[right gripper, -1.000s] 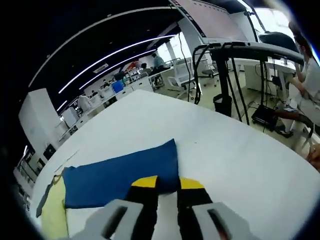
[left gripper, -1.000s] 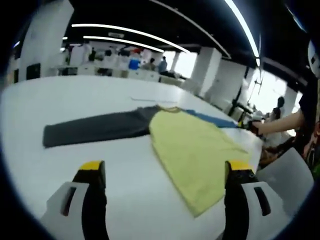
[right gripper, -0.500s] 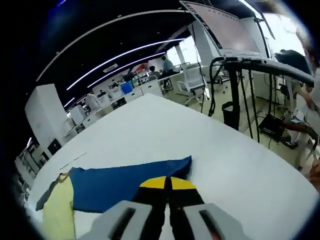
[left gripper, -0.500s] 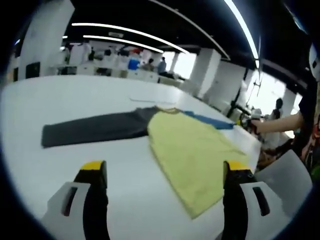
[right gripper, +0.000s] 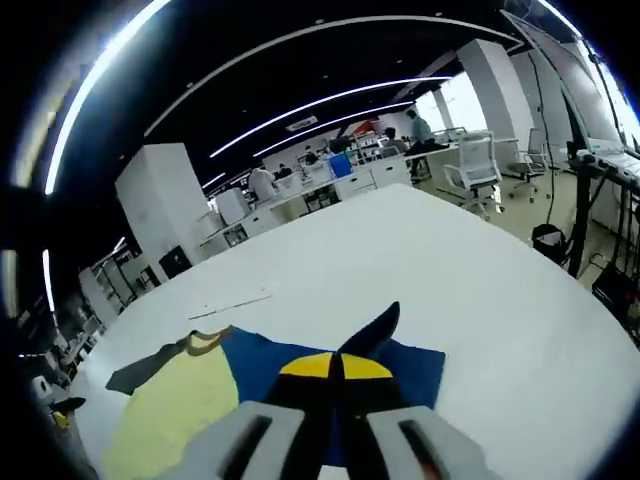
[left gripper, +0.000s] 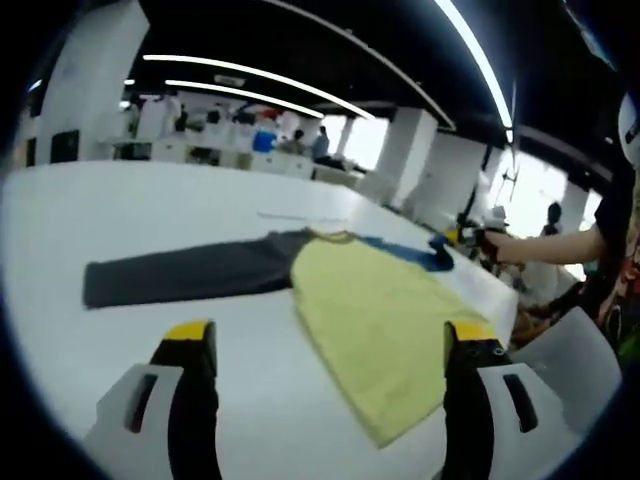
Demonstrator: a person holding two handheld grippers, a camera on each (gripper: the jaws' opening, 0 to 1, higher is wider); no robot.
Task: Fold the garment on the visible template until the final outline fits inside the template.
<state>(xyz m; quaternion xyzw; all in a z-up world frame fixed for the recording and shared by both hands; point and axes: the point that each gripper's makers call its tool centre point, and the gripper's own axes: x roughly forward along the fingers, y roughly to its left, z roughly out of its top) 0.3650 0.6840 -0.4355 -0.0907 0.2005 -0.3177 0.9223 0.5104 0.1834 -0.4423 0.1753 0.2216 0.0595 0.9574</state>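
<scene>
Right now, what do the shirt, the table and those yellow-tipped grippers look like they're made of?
The shirt looks like soft matte knit fabric, probably cotton: it lies limp, and its blue sleeve bunches where the right gripper pinches it. The table seems a smooth white laminate with a faint sheen. The left gripper looks like hard moulded plastic with yellow tips, possibly rubbery; hard to tell.

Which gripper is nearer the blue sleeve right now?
Right. The right gripper is shut on the blue sleeve, lifting its end. The left gripper hangs open, off the garment's far side, near the yellow body.
</scene>
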